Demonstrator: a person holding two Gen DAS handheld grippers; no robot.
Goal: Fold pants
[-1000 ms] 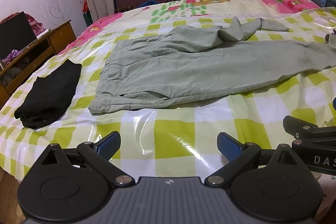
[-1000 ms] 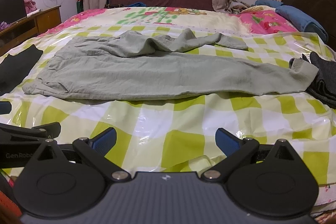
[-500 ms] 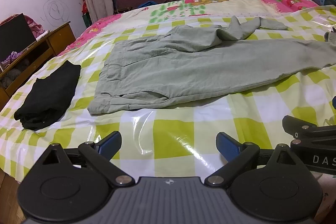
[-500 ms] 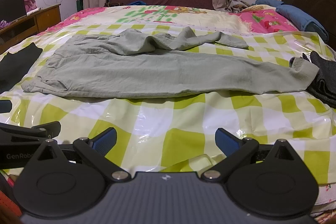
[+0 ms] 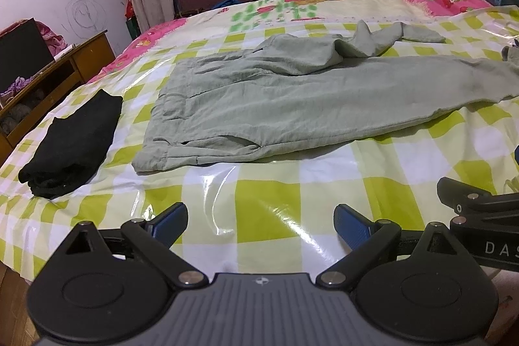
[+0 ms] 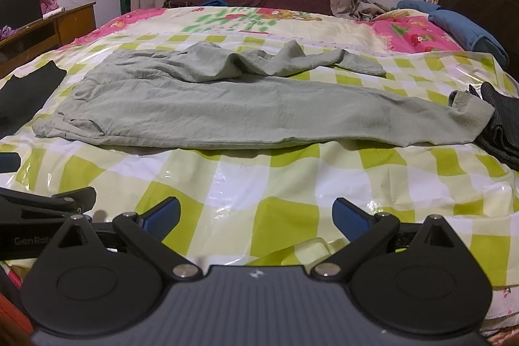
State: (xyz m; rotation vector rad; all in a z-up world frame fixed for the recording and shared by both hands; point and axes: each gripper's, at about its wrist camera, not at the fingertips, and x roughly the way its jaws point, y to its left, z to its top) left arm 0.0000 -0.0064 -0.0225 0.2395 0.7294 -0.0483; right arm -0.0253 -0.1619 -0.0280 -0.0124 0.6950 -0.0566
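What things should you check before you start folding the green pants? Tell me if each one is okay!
1. Left gripper open and holding nothing: ok.
2. Right gripper open and holding nothing: ok.
3. Green pants spread out on the checkered plastic sheet: ok.
4. Both legs flat: not ok. The near leg lies straight, but the far leg is bunched and twisted.
5. Near leg's cuff free of other clothes: not ok, it touches the dark striped clothes.
6. Folded black garment apart from the waistband: ok.
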